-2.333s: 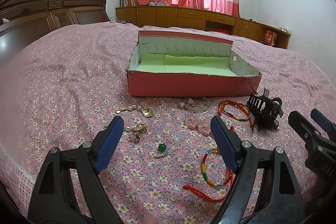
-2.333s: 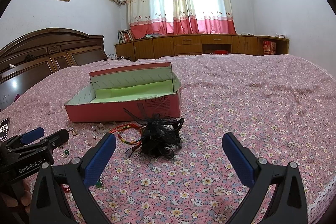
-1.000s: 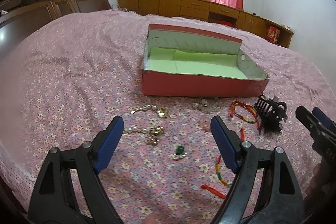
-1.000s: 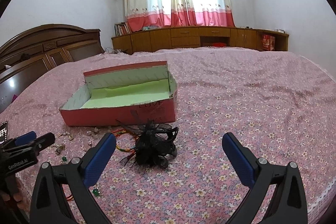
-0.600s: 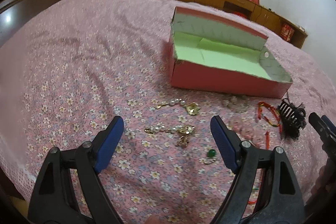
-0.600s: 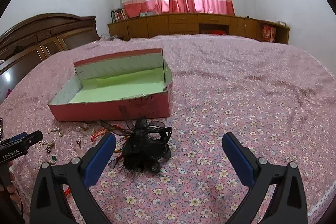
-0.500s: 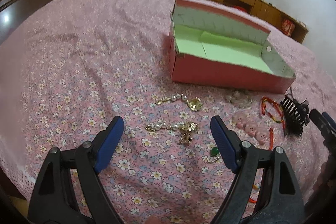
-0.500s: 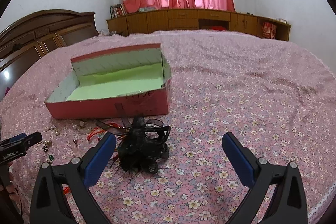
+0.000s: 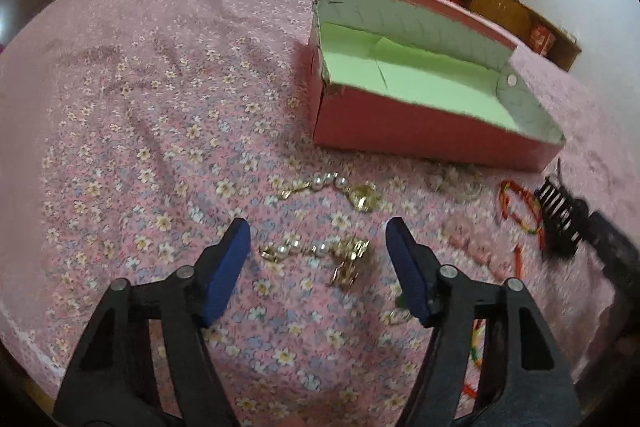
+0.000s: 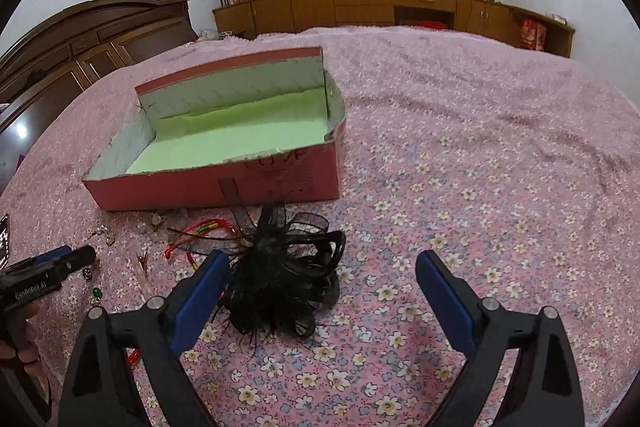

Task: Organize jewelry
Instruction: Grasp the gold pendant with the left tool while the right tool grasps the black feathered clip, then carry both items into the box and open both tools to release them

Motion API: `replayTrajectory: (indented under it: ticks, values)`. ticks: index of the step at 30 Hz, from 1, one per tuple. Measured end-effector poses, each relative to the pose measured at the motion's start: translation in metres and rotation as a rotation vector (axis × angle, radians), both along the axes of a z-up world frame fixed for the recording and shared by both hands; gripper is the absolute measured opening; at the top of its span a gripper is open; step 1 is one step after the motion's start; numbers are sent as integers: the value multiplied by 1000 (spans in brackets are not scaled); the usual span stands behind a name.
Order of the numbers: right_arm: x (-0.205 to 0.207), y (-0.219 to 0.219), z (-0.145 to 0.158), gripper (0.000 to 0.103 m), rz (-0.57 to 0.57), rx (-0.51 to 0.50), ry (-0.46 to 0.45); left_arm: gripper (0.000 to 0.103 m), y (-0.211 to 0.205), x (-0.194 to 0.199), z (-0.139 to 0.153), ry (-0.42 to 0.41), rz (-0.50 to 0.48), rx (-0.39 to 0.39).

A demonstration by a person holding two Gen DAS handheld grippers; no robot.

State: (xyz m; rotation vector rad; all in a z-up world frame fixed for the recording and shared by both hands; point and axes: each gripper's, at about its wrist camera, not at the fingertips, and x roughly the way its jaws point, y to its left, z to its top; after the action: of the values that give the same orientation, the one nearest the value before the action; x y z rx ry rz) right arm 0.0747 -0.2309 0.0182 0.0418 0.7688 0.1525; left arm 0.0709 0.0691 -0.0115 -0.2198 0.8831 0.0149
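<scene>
My left gripper (image 9: 318, 241) is open just above a gold and pearl piece (image 9: 320, 251) lying between its fingers on the bedspread. A second gold and pearl piece (image 9: 340, 187) lies further on. A pink open box (image 9: 420, 131) with a green lining stands beyond; it also shows in the right wrist view (image 10: 280, 183). My right gripper (image 10: 322, 273) is open and empty, with a black hair clip (image 10: 288, 279) lying by its left finger. A red braided bracelet (image 10: 200, 231) lies left of the clip.
Pink charms (image 9: 472, 243), a clear piece (image 9: 452, 181), a green pendant (image 10: 96, 293) and a rainbow bracelet (image 9: 476, 347) lie scattered on the flowered bedspread. A wooden headboard (image 10: 100, 39) stands at the left, low cabinets (image 10: 400, 7) at the back.
My left gripper has dropped and moved forward over the gold and pearl piece, its fingers a little closer together. My right gripper has moved forward, nearer the black hair clip.
</scene>
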Motion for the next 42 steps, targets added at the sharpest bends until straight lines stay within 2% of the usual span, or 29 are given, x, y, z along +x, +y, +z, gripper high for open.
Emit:
replayTrajectory:
  ticks: [5,11,17,20,22,23,24,34,42]
  values:
    - [5,1,-5,90,2,8,24,58,-4,18,-4,16,-22,-6]
    - [11,4,-12,81,23,16,50,55,-15,31,-13,16,-60,47]
    - [15,6,-21,72,41,30,82,47,-26,40,-19,23,-74,93]
    - [16,5,-22,65,40,40,85,31,-30,39,-18,15,-75,99]
    - [16,3,-22,56,39,50,84,12,-28,37,-16,13,-75,87]
    - [16,2,-21,56,41,54,85,9,-26,34,-15,12,-75,75]
    - [15,2,-21,56,42,59,84,9,-17,20,-15,9,-75,66]
    - [4,-6,-7,54,40,91,30,8,-2,-16,3,-41,-85,19]
    - [-6,-8,8,53,44,105,-17,8,6,-44,27,-109,-107,20]
